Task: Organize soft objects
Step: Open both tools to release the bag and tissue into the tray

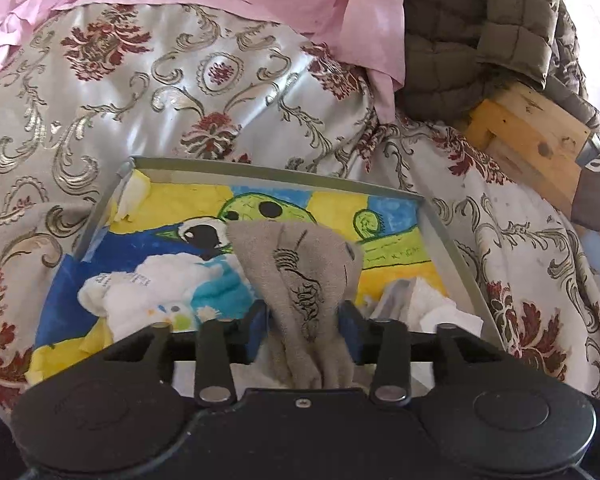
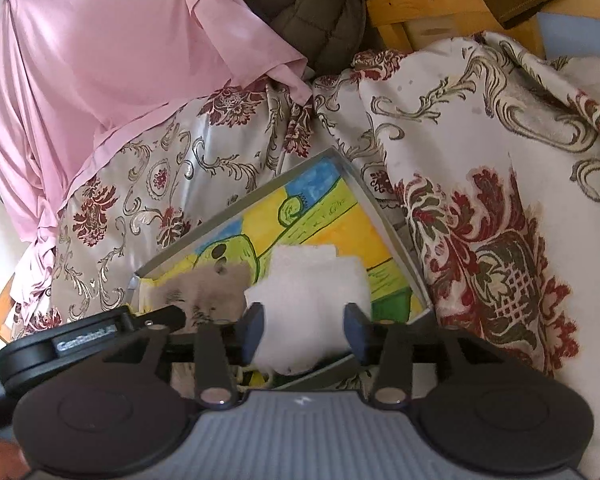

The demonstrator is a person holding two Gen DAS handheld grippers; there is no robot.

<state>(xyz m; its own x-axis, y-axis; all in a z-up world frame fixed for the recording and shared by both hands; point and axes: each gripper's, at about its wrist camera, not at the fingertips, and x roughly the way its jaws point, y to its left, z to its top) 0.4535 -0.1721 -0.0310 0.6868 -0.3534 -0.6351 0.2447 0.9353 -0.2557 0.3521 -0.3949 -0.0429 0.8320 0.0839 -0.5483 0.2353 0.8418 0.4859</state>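
Left wrist view: the left gripper stands part open, the grey embroidered terry cloth loose between its blue pads over the shallow grey box. The right gripper, equally slack, straddles the white fluffy cloth. Either could snag and drag out.

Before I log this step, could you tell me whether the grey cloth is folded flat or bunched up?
Bunched up. The grey cloth stands crumpled between the left gripper's parted pads, over the tray.
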